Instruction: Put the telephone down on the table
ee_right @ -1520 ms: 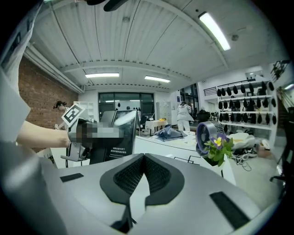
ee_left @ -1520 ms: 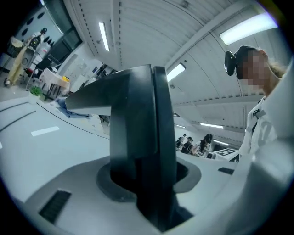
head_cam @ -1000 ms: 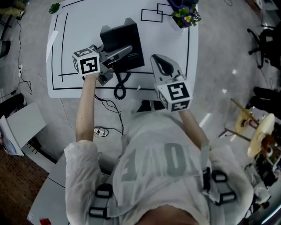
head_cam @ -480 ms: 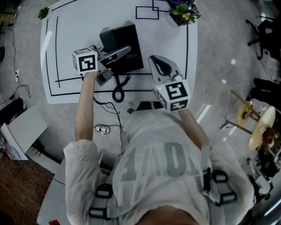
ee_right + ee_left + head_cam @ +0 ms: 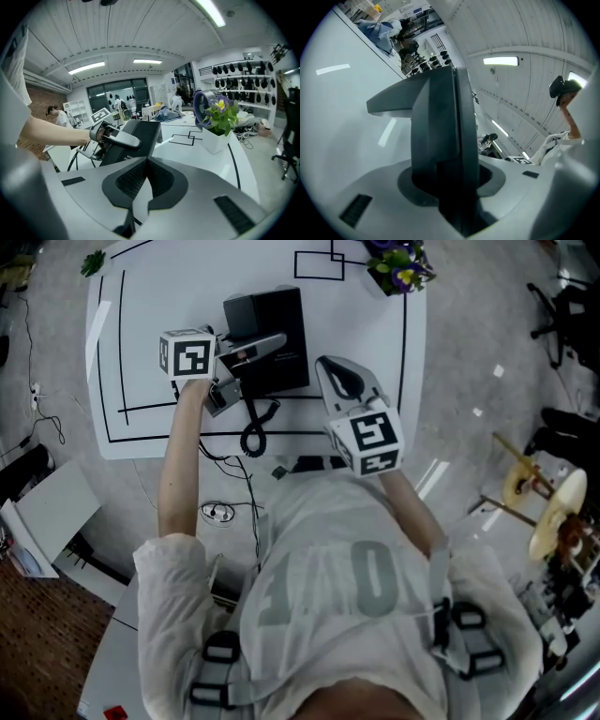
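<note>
My left gripper (image 5: 228, 360) is shut on the grey telephone handset (image 5: 255, 347) and holds it over the near-left part of the black telephone base (image 5: 272, 315) on the white table (image 5: 366, 324). In the left gripper view the dark handset (image 5: 436, 122) fills the space between the jaws. A coiled cord (image 5: 254, 424) hangs from the handset to the table's near edge. My right gripper (image 5: 339, 381) hovers to the right of the base, shut and empty. From the right gripper view (image 5: 147, 164) I see the handset (image 5: 123, 138) and the base (image 5: 140, 136).
A potted plant (image 5: 397, 268) stands at the far right corner of the table. Black lines (image 5: 123, 352) are marked on the tabletop. Cables (image 5: 225, 484) trail on the floor below the near edge. A white box (image 5: 52, 507) sits on the floor at the left.
My left gripper has shifted slightly farther over the table with the handset still in it. The right gripper has hardly moved.
</note>
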